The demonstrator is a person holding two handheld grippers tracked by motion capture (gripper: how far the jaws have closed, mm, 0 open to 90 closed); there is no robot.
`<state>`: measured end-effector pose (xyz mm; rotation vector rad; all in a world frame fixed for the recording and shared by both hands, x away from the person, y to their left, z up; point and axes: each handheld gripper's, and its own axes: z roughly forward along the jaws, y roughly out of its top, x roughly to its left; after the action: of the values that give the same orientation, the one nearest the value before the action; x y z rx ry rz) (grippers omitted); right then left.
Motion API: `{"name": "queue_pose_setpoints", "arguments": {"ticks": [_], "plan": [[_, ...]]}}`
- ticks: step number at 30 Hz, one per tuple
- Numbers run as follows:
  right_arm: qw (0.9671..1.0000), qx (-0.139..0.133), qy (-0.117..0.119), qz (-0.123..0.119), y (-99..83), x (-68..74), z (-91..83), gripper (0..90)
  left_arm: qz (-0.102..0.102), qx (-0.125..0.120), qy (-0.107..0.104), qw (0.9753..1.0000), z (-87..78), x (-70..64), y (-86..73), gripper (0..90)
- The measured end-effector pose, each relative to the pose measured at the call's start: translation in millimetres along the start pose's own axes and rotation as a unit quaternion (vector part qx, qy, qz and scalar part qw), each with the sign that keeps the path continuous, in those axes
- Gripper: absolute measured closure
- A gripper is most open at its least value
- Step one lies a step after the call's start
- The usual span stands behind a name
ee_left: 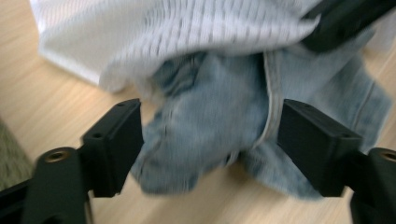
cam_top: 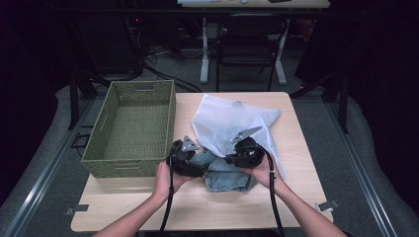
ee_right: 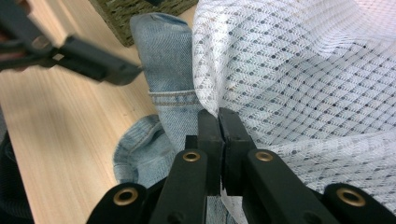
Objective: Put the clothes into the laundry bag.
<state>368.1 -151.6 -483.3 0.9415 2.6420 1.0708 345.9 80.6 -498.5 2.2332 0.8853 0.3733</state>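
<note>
A white mesh bag [cam_top: 227,121] lies on the wooden table [cam_top: 197,207], its near edge draped over a light-blue denim garment [cam_top: 225,177]. My left gripper [cam_top: 195,162] is at the denim's left side. In the left gripper view it [ee_left: 210,135] is open, its jaws straddling a bunched fold of denim [ee_left: 205,102] below the mesh bag [ee_left: 177,32]. My right gripper [cam_top: 243,154] is at the bag's near edge. In the right gripper view it [ee_right: 218,119] is shut on the edge of the mesh bag [ee_right: 299,79], with denim [ee_right: 163,46] just to the left.
A green woven basket [cam_top: 126,168] stands on the table's left part, close to my left hand. Bare wood lies along the table's front edge and right side. A chair [cam_top: 247,44] and desk legs stand on the floor beyond the table.
</note>
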Motion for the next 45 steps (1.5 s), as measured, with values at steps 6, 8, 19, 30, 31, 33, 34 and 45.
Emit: {"name": "queue_pose_setpoints", "arguments": {"ticks": [6, 8, 19, 30, 31, 33, 34, 45], "plan": [[1.0000, 0.003, -0.005, -0.001, -0.4, -0.6, 0.1, 89.1, -0.016, 0.040, 0.026, 0.9988, 13.0, 0.0, -18.1, 23.3], [1.0000, 0.005, -0.006, 0.000, -0.7, -1.3, 0.5, 89.1, -0.014, 0.037, 0.026, 0.9989, 12.5, 0.5, -20.9, 23.2], [1.0000, 0.002, -0.009, -0.004, 0.5, -0.5, 0.3, 89.1, 0.008, 0.061, 0.040, 0.9973, 19.1, -0.2, -27.8, 25.3], [0.9996, -0.026, 0.003, 0.005, 9.3, 0.9, -4.6, 89.3, -0.028, -0.032, -0.039, 0.9983, 26.4, 0.4, -15.7, 78.3], [0.9995, -0.031, 0.004, 0.001, 11.5, 1.8, -5.6, 89.3, -0.028, -0.032, -0.039, 0.9983, 26.4, 0.4, -15.7, 78.4], [0.9991, -0.041, 0.008, -0.001, 14.8, 5.1, -8.4, 89.3, -0.028, -0.056, -0.060, 0.9963, 26.3, -8.3, -3.8, 78.4], [0.9989, -0.045, 0.010, -0.003, 15.8, 6.4, -9.8, 89.3, -0.026, -0.059, -0.064, 0.9959, 26.6, -10.3, 0.4, 78.4], [0.9960, -0.075, 0.044, -0.020, 19.7, 13.6, -24.5, 89.4, -0.081, -0.151, -0.036, 0.9845, 26.4, -5.1, 21.8, 79.1]]}}
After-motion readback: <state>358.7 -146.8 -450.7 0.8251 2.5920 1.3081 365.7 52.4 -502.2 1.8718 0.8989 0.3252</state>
